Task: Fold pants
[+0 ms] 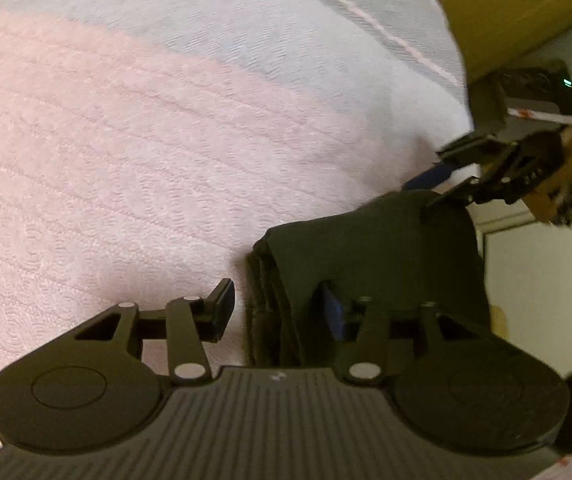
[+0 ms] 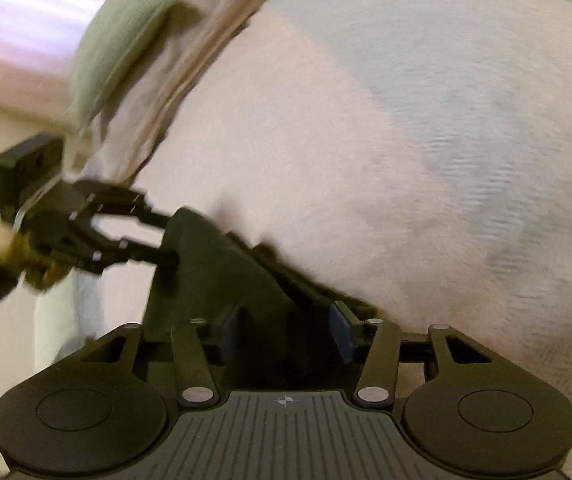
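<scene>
On the bed [image 1: 133,152], covered in a pale textured bedspread, the dark pants [image 1: 374,248] lie folded into a thick bundle at the bed's near edge. Beyond the pants, toward the head of the bed, a green pillow [image 2: 121,44] rests against rumpled bedding. The left tool [image 1: 279,312] sits at one end of the pants, its fingers spread wide, one over the fabric and one over the bedspread. The right tool [image 2: 286,332] straddles the other end, fingers also spread wide around the folded edge.

Matt dark cloth pants [image 1: 370,240], textured bedspread [image 1: 125,160]
</scene>
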`<action>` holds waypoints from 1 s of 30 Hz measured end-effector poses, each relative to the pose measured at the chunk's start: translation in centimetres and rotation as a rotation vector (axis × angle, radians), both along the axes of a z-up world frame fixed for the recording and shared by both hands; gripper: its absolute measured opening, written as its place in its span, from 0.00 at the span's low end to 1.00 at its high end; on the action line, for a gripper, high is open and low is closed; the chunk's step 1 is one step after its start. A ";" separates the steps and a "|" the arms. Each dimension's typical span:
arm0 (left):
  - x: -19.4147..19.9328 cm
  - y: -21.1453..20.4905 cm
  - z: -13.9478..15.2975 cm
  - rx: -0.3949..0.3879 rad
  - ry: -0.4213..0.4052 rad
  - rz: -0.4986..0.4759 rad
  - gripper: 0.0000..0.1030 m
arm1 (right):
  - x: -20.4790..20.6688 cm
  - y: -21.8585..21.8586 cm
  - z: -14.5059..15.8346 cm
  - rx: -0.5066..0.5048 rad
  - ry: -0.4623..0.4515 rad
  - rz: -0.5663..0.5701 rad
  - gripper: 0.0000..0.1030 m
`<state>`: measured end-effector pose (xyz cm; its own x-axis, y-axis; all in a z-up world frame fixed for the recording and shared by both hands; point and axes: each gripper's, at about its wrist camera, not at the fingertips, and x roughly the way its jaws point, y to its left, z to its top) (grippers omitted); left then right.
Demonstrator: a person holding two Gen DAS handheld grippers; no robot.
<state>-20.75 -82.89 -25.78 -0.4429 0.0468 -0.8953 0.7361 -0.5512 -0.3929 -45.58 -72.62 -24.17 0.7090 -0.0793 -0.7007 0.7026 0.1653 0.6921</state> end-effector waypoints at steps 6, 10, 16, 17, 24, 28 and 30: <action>-1.3 -0.7 -3.9 -0.032 -0.058 0.020 0.43 | 0.0 0.1 -2.4 -0.036 0.067 -0.115 0.45; -0.7 0.4 -1.7 -0.083 -0.052 0.009 0.44 | 0.4 1.7 1.2 -0.106 0.096 -0.139 0.45; 2.1 5.4 4.8 -0.198 -0.018 -0.003 0.36 | 2.0 9.6 8.2 -0.202 0.104 -0.262 0.45; 2.4 6.5 5.8 -0.217 -0.012 -0.011 0.36 | 2.3 11.6 9.0 -0.212 0.094 -0.283 0.45; 1.2 14.9 6.2 -0.266 0.036 -0.184 0.36 | 6.5 28.0 7.5 -0.070 -0.013 -0.515 0.52; -0.7 16.3 1.3 -0.272 -0.036 -0.277 0.36 | 8.1 35.0 3.0 0.038 -0.026 -0.674 0.63; -1.2 16.5 -0.9 -0.279 -0.069 -0.312 0.36 | 8.5 36.5 0.8 0.042 -0.034 -0.754 0.67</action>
<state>-21.98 -66.40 -26.70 -0.3846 -0.0792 -0.9197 0.5366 -0.8299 -0.1529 -37.08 -36.12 -23.33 0.4941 -0.5250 -0.6930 0.5931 -0.3793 0.7102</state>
